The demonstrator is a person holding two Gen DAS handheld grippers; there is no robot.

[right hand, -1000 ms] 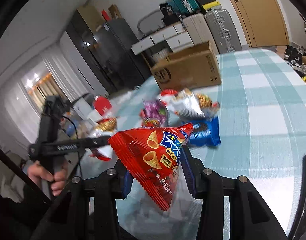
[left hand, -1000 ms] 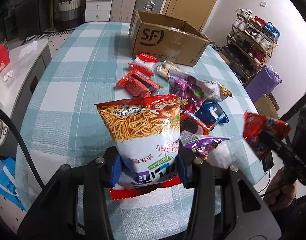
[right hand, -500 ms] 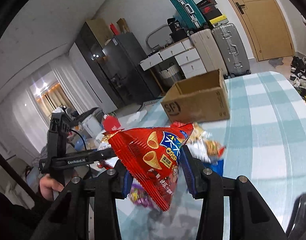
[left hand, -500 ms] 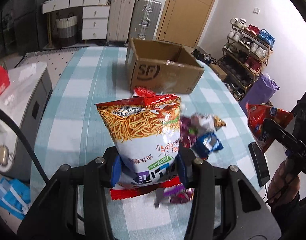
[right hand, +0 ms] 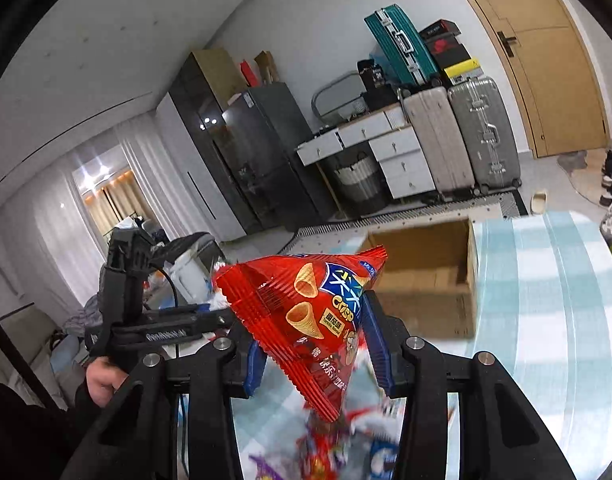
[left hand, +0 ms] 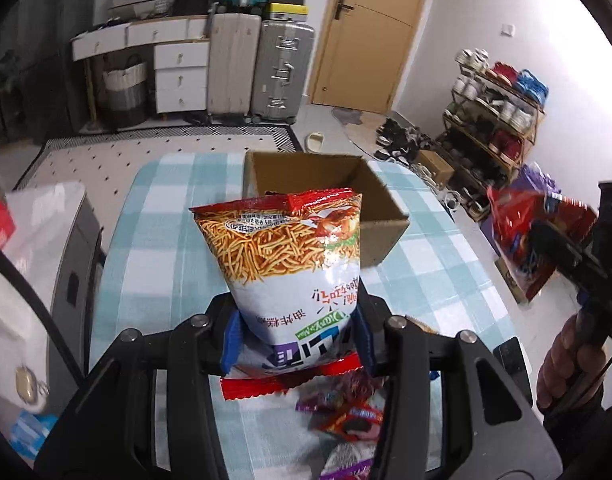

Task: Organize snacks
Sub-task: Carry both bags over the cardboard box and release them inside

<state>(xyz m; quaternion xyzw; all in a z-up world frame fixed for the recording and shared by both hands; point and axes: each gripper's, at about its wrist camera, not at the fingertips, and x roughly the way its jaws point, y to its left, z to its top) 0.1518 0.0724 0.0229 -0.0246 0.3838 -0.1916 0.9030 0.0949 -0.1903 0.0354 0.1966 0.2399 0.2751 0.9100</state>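
Both crinkly foil bags (left hand: 294,272) (right hand: 306,320) lifted; open cardboard box (left hand: 382,236) nearer.

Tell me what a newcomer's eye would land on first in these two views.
First, the noodle-snack bag clamped upright in the left tool, filling the centre of its view. Next, the red cone-crisp bag pinched in the right tool. Behind both, the open cardboard box sits on the checked tablecloth.

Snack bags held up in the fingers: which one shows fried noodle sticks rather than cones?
The white-bottomed noodle-stick bag in the left gripper. The right gripper's red crisp bag shows cones instead.
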